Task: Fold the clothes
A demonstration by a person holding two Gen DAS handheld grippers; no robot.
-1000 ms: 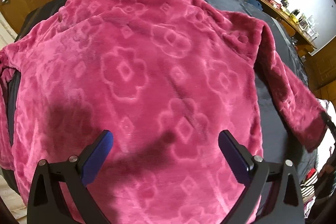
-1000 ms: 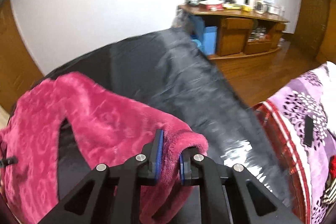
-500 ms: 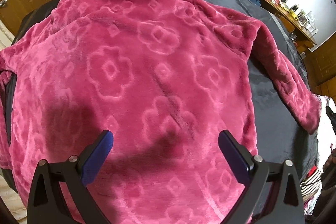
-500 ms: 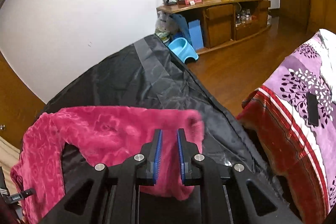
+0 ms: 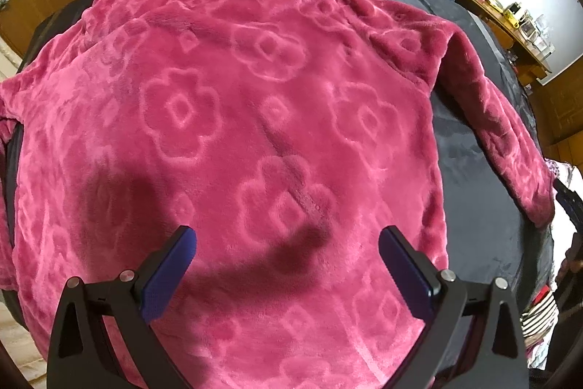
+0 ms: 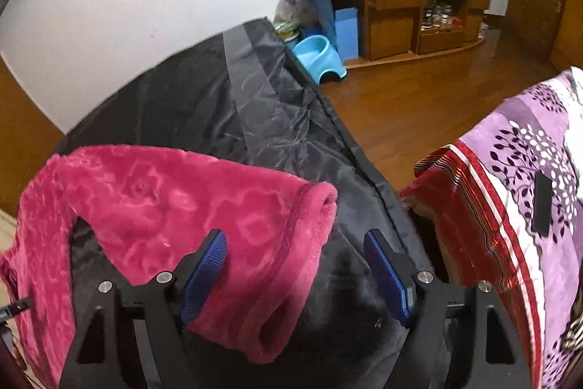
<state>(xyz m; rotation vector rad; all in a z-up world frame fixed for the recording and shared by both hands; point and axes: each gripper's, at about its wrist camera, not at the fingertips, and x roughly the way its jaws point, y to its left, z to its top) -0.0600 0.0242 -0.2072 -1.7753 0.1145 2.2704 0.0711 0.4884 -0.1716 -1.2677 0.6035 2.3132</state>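
Two tongs wide | left tongs (image 5: pixel 288 257) hover empty over the pink fleece garment (image 5: pixel 226 119) spread on the dark surface (image 5: pixel 473 192) | right tongs (image 6: pixel 295 265) opening, sleeve cuff (image 6: pixel 291 243) between them, seemingly touching only the left pad

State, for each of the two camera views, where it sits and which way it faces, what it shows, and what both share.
Left wrist: on the left gripper, facing steeply down at the pink fleece garment; its open fingers show.
Right wrist: on the right gripper, facing down and outward; its jaws are opening around the sleeve cuff.
Shared: garment, black table cover.
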